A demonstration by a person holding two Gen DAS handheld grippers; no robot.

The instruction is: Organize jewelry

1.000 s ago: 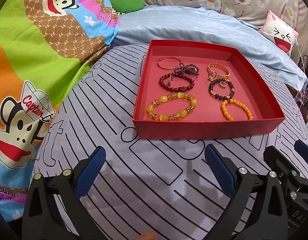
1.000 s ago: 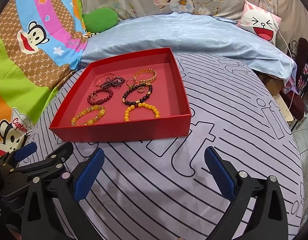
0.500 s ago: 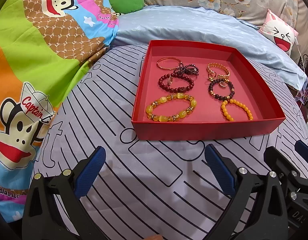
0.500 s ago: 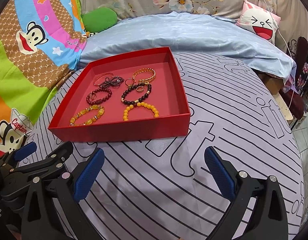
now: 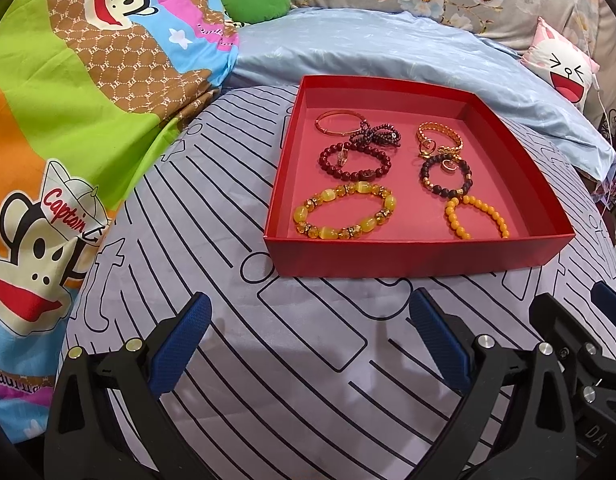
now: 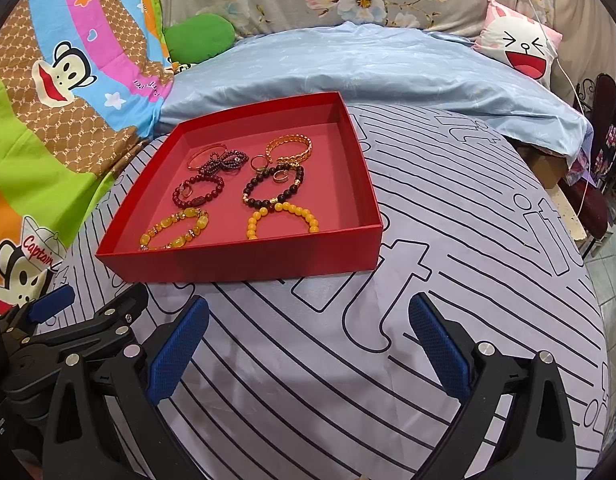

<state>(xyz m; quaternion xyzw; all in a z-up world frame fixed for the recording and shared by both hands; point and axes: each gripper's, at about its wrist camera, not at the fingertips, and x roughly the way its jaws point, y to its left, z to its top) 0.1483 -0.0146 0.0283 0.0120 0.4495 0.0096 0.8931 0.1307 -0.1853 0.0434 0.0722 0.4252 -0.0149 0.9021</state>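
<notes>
a shallow red box (image 5: 420, 258) sits on a lilac bedspread with black line print (image 5: 267, 360), its jewelry laid in two loose columns. nearest the front wall on the left lies a chunky yellow bead bracelet (image 5: 345, 211); beside it on the right, an orange bead bracelet (image 5: 476, 215), partly cut off by the wall. behind these rest a dark red bead bracelet (image 5: 354, 164) and a black bead bracelet (image 5: 446, 176) with a small ring lying inside its loop. at the back are a thin rose-gold bangle (image 5: 340, 122), touching a knotted string of small dark beads (image 5: 374, 136), and a gold chain bracelet (image 5: 440, 136).

the left gripper (image 5: 308, 344) hangs just short of the box's front wall, jaws spread wide and holding nothing, blue pads over bare cloth. the right gripper (image 6: 308, 344) hovers close alongside it, likewise agape and empty, off the box's near right corner.

beyond the box lies a pale blue quilt (image 6: 368, 68), flanked by a monkey-print blanket (image 5: 67, 100), a green cushion (image 6: 199, 38) and a pink laughing-face pillow (image 6: 520, 50).
</notes>
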